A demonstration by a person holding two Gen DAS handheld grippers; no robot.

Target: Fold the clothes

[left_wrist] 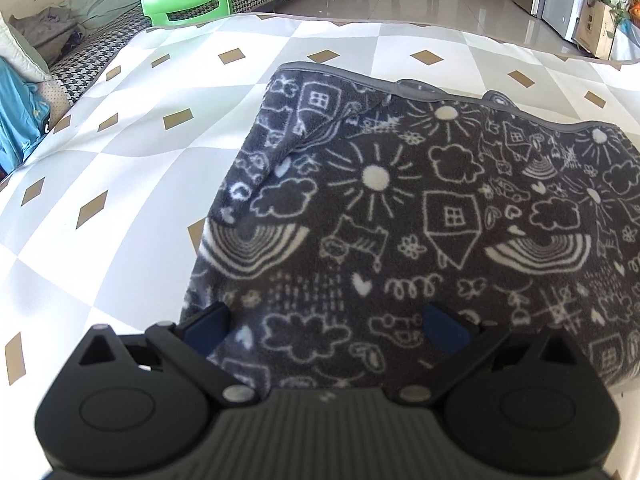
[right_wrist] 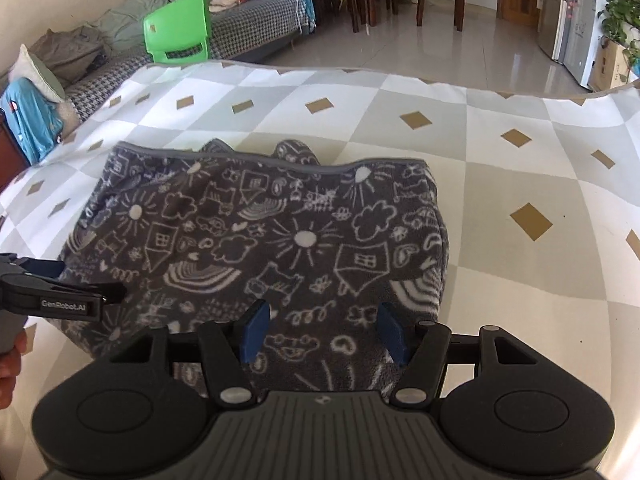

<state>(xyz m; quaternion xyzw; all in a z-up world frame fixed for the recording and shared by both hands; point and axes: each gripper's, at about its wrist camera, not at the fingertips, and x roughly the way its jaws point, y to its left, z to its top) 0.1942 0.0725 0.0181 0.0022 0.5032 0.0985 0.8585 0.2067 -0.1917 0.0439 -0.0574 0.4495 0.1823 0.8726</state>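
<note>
Garment: a grey printed fleece garment [right_wrist: 256, 240] is laid folded on the checked cloth [right_wrist: 500, 184], long axis from 9 to 3 o'clock.
Right gripper [right_wrist: 322, 332]: held with jaws apart, nothing pinched; the near hem is seen at 12 o'clock.
Left gripper [left_wrist: 328, 328]: jaws spread, empty, placed over the near-left corner.
Nearer hand: judged about equal.

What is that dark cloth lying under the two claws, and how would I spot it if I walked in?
Look for the big surface covered in a white and grey diamond-check cloth. On it lies a folded dark grey fleece garment, printed with white doodles of suns, houses, clouds and rainbows. Nothing else lies on the checks, and its dark fuzzy print stands out against them.
</note>
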